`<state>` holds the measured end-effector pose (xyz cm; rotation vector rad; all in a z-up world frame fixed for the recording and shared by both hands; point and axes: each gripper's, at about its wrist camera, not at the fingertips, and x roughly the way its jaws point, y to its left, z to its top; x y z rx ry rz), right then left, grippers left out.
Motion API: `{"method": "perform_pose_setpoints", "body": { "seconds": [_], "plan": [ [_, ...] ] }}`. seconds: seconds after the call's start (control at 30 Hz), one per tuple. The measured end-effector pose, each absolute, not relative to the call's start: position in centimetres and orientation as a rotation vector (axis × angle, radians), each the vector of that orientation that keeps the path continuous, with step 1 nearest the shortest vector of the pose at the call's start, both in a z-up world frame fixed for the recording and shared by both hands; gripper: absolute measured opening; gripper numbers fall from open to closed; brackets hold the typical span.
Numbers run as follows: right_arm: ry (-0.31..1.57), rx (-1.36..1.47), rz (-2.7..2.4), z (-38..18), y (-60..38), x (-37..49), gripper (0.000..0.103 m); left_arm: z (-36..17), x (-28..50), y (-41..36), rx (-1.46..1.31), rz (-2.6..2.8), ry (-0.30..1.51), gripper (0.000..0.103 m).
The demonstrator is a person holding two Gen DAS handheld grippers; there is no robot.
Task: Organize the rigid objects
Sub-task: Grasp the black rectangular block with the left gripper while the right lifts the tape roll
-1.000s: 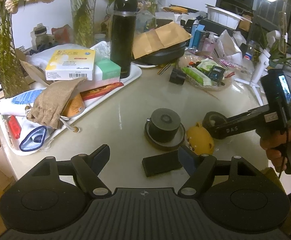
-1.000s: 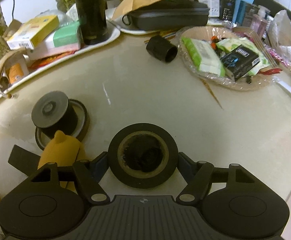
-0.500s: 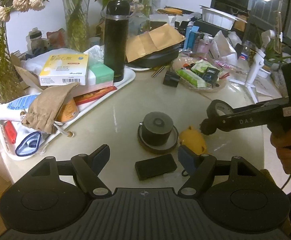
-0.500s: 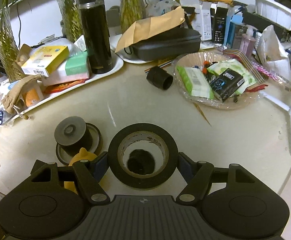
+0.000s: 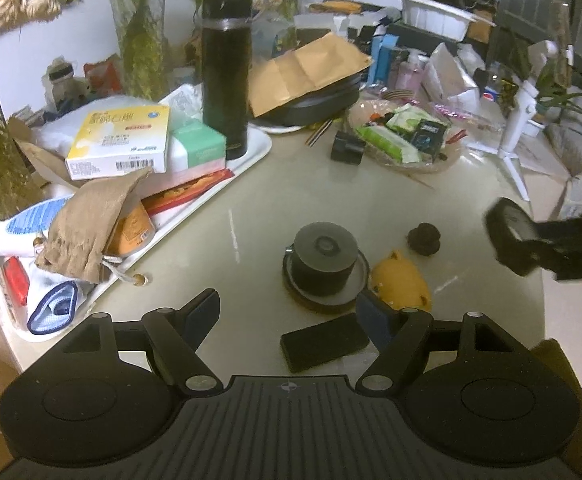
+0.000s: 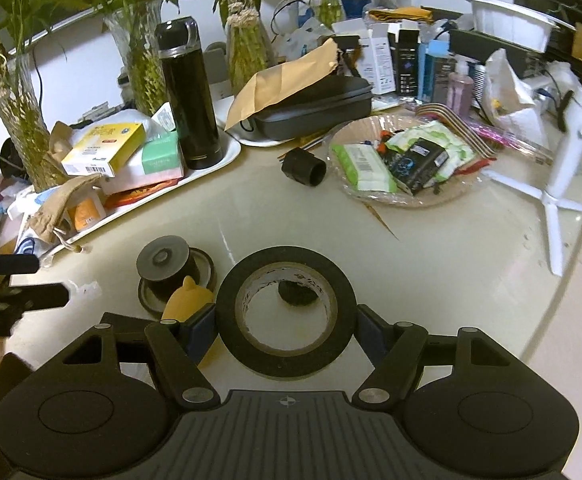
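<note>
Tape roll (image 6: 285, 312) sits clamped between the right gripper (image 6: 285, 322) fingers, lifted above the table (image 6: 431, 248) near its front edge. We see the left gripper (image 5: 289, 314) spread wide and empty over a black block (image 5: 325, 343). Yellow toy (image 5: 401, 282) touches the grey cylinder's saucer (image 5: 323, 258); a small black knob (image 5: 423, 238) lies apart.

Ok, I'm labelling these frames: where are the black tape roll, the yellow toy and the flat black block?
black tape roll (image 6: 287, 354), right wrist view, front band.
yellow toy (image 5: 401, 286), left wrist view, its back.
flat black block (image 5: 323, 342), left wrist view, top face.
</note>
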<state>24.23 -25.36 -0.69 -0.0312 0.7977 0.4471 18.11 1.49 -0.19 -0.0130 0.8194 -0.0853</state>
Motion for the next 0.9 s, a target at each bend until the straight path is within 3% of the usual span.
{"method": "perform_pose_setpoints", "body": {
  "seconds": [0.9],
  "plan": [
    [0.795,0.028,0.447,-0.1,-26.4,22.3,0.075,-5.3,25.1,-0.1,-0.226,-0.038,1.196,0.075]
  ]
}}
